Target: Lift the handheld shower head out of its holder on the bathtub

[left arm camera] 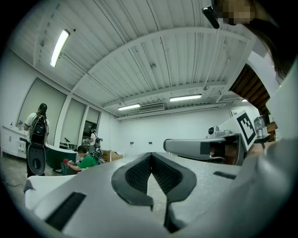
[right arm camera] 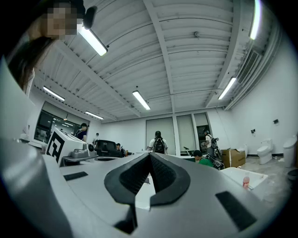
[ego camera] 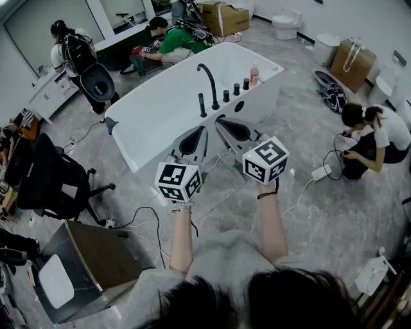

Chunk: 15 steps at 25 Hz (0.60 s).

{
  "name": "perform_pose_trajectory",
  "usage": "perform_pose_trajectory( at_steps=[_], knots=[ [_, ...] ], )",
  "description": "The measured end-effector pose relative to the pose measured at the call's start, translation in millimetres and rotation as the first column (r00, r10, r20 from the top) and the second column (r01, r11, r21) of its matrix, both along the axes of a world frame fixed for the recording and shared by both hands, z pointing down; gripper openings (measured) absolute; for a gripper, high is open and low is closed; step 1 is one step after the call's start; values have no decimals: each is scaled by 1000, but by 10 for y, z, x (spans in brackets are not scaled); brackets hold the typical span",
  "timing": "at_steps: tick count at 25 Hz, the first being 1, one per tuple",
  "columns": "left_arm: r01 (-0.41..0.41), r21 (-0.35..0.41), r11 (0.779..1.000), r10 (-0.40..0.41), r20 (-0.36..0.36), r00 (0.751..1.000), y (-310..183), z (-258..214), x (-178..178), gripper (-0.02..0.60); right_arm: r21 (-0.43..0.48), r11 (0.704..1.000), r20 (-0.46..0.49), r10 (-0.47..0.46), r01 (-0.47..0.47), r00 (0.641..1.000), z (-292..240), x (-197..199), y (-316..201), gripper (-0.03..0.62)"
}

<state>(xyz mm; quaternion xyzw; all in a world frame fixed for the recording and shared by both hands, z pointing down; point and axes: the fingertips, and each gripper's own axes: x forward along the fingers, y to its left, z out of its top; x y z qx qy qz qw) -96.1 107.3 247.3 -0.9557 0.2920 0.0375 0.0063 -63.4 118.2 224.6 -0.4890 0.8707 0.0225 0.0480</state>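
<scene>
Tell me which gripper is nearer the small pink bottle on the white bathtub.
Right. The right gripper is down-left of the pink bottle; the left gripper is farther left.

Person in green point(ego camera: 176, 40) crouches near a cardboard box point(ego camera: 225, 18) (possibly open).

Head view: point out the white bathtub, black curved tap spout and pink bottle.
white bathtub point(ego camera: 160, 112), head view, bare inside wall
black curved tap spout point(ego camera: 212, 90), head view, upright stem
pink bottle point(ego camera: 254, 76), head view, body
</scene>
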Motion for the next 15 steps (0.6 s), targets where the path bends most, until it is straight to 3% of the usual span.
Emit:
perform_pose_trajectory(
  at_steps=[15],
  knots=[
    [50,-7,999,-50,-2,999,-176,31,29,5,-1,999,-15,-44,44,999,28,69,-192,2]
  ],
)
